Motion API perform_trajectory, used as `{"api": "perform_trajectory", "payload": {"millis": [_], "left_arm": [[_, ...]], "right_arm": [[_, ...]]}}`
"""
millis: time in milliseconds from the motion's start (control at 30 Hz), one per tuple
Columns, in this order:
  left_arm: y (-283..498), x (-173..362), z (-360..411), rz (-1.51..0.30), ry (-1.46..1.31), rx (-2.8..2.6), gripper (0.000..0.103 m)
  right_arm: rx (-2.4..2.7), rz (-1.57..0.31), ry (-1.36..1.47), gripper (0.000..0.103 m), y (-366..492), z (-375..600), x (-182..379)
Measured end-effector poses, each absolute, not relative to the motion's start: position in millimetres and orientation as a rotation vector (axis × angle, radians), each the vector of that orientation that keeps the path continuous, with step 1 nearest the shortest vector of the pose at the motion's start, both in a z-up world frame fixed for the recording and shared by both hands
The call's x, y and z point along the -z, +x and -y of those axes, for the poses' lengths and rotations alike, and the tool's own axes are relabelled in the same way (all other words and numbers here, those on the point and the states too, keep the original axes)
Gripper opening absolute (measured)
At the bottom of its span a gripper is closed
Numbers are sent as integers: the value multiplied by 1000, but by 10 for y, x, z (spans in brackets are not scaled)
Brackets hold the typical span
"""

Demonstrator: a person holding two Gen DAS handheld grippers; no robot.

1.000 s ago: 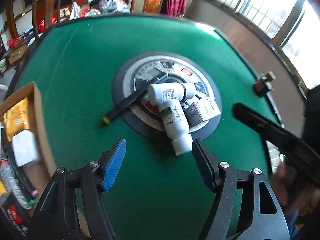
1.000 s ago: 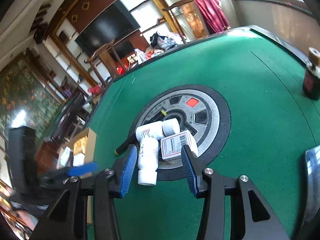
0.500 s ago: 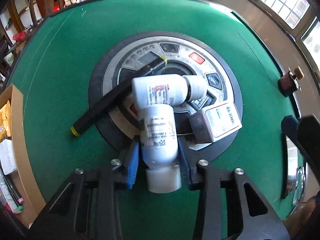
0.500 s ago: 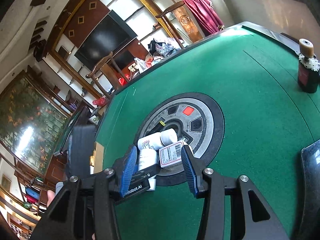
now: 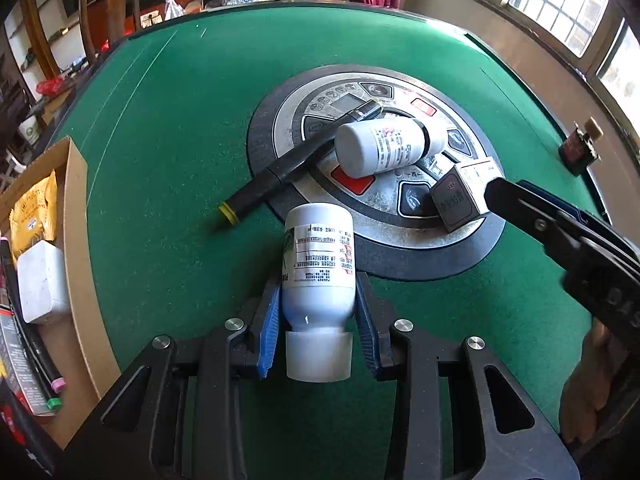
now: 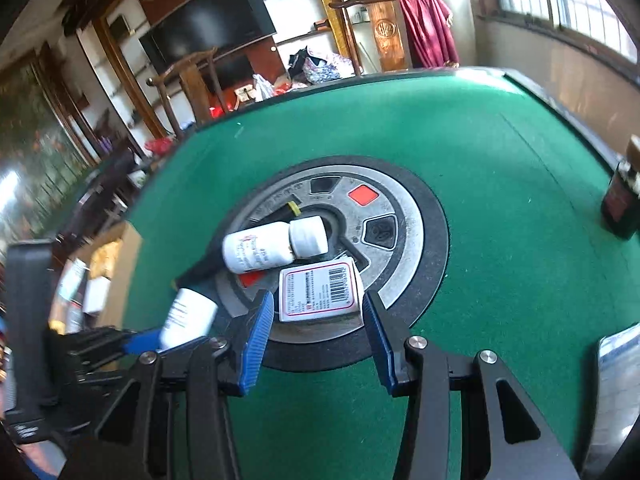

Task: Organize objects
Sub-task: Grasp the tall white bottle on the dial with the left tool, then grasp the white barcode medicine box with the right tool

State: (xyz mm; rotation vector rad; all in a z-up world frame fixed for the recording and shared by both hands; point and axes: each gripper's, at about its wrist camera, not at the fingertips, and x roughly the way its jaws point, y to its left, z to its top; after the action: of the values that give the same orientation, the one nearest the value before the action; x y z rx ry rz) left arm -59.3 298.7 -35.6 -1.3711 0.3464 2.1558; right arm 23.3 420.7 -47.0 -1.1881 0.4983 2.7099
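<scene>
My left gripper [image 5: 318, 320] is shut on a white pill bottle [image 5: 318, 256], gripped near its cap end, and holds it over the green felt just off the round centre panel [image 5: 400, 236]. The right wrist view shows the same bottle [image 6: 188, 316] at the lower left. My right gripper [image 6: 316, 300] is open with its blue fingertips either side of a small white barcode box [image 6: 320, 290] on the panel's near edge. I see no squeeze on the box. A second white bottle [image 5: 384, 148] lies on the panel beside a black marker [image 5: 288, 164].
A cardboard tray [image 5: 78, 208] with packets and pens sits at the table's left edge. A small dark bottle [image 6: 622, 200] stands near the right rim. A shiny metal object [image 6: 616, 380] is at the lower right. Chairs and shelves stand beyond the table.
My left gripper closed on the near bottle and drew it off the panel toward me. My right gripper rolled and came down around the barcode box.
</scene>
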Motion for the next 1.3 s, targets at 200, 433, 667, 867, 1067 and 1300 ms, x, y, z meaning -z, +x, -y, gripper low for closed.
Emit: {"api": "perform_trajectory", "payload": {"millis": [200, 433, 667, 867, 1067, 1300], "left_arm": [[-613, 370, -2996, -336, -1366, -2156, 34], [-614, 370, -3007, -345, -1360, -2166, 34], [-610, 370, -3015, -343, -1359, -2171, 34], [-600, 373, -3026, -357, -1352, -2179, 34], [-586, 383, -3044, -378, -1339, -2193, 34], [-593, 384, -3014, -358, -1330, -2196, 34]], "right_arm": [[-2716, -435, -1229, 49, 91, -4151, 525], [-2737, -457, -1224, 49, 144, -4150, 457], [-2729, -402, -1252, 49, 92, -4067, 501], [-2709, -335, -1277, 49, 41, -3962, 556], [-2662, -264, -1304, 46, 5, -3910, 625], [-2682, -349, -1251, 45, 139, -3986, 512]]}}
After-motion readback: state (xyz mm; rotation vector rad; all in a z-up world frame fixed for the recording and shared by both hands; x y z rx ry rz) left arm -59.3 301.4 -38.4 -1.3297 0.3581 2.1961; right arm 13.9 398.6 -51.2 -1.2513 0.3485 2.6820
